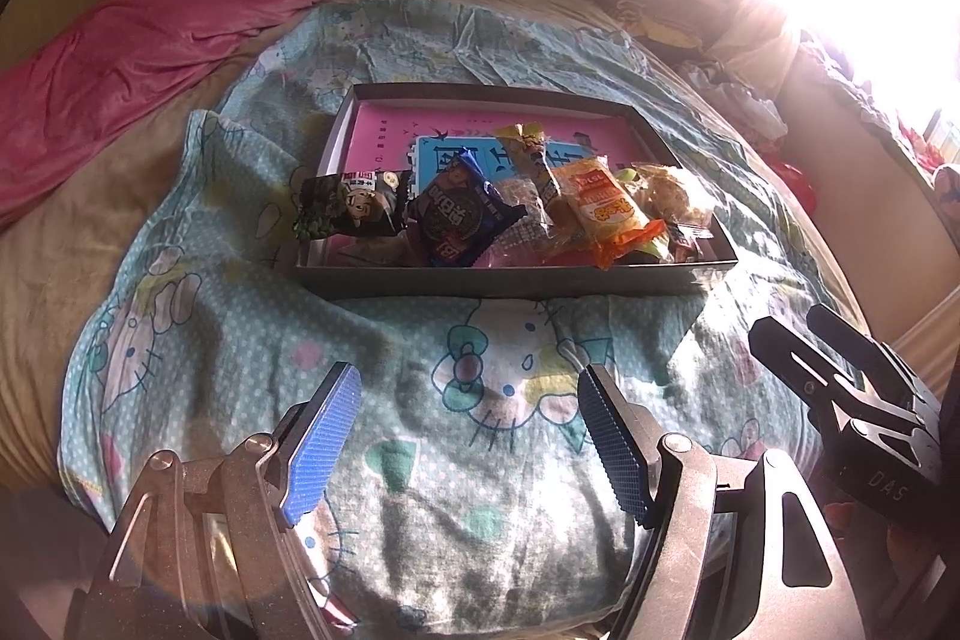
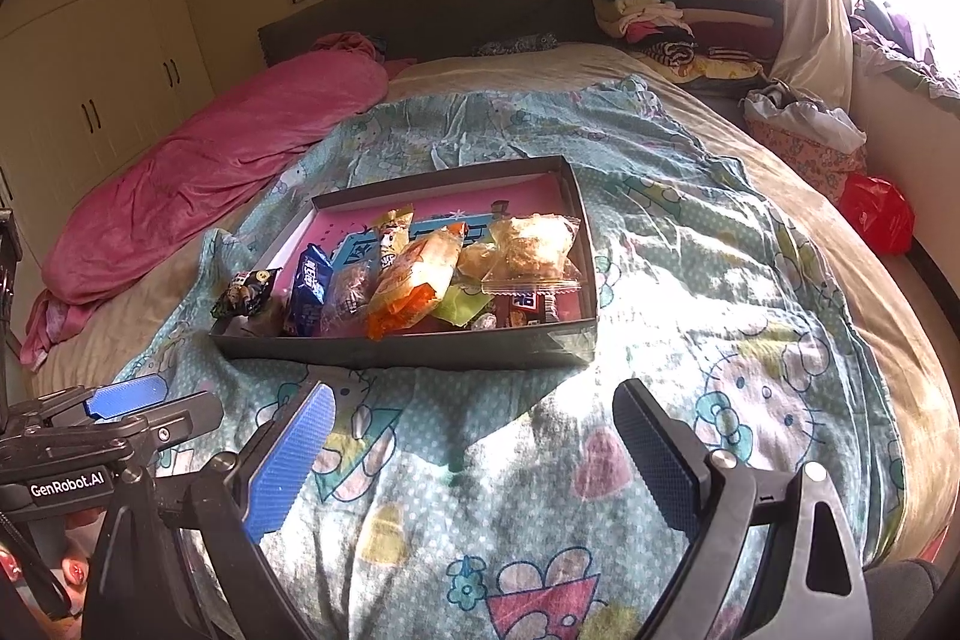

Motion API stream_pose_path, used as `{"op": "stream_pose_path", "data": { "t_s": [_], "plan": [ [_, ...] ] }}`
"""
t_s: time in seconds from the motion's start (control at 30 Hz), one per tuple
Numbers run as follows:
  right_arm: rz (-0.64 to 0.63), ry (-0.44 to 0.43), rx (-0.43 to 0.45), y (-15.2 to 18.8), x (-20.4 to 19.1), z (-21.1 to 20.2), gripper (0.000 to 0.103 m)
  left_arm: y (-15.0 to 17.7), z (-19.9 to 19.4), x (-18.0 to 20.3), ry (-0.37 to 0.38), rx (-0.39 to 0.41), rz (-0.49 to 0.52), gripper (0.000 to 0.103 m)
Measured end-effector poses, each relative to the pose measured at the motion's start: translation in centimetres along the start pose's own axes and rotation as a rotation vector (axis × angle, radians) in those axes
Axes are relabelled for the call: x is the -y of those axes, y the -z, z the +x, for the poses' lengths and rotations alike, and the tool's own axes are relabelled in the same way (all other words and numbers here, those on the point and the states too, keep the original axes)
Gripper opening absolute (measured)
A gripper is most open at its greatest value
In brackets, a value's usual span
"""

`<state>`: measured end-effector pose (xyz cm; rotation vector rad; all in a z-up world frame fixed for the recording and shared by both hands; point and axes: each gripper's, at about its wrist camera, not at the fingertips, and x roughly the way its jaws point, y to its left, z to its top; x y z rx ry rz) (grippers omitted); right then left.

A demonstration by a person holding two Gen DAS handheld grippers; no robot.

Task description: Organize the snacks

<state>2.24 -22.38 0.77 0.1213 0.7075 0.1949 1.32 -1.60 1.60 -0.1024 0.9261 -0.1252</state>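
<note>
Left gripper (image 1: 468, 436) and right gripper (image 2: 474, 454) jaws apart, ribbed blue pads empty over wrinkled cartoon-print quilt (image 2: 690, 280); at 12 o'clock, shallow dark cardboard box (image 2: 408, 349) on bed holds crinkly plastic snack packets (image 2: 414, 280).

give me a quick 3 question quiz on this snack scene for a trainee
1. True or false: both the left gripper and the right gripper are holding a snack.
2. Which packet hangs over the left edge of the box? A) the orange packet B) the black packet C) the clear packet
3. Fill in: the box sits on a patterned ____ spread over the bed.

Key: 1 false, both stand open and empty, short of the box. 2 B. 3 blanket.
</note>
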Motion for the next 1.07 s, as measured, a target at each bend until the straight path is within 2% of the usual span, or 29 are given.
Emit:
{"op": "stream_pose_path", "data": {
  "t_s": [0.67,0.8,0.87,0.97,1.07],
  "plan": [
    [0.008,0.012,0.001,0.0,0.4,-0.1,0.094,0.0,0.0,0.1,-0.005,0.001,0.009,0.076],
    [0.019,0.027,0.008,-0.2,0.9,0.0,0.094,0.0,-0.1,0.1,0.024,0.013,0.007,0.076],
    [0.032,0.046,0.017,-0.4,1.7,0.1,0.094,0.0,0.2,-0.3,0.053,0.019,-0.006,0.076],
    [0.089,0.087,0.025,-0.9,4.0,0.6,0.095,-0.8,0.4,-1.6,0.058,0.053,-0.03,0.076],
    [0.168,0.145,0.017,-1.6,7.3,1.6,0.102,-2.0,0.5,-4.4,-0.026,0.107,-0.084,0.078]
  ]
}}
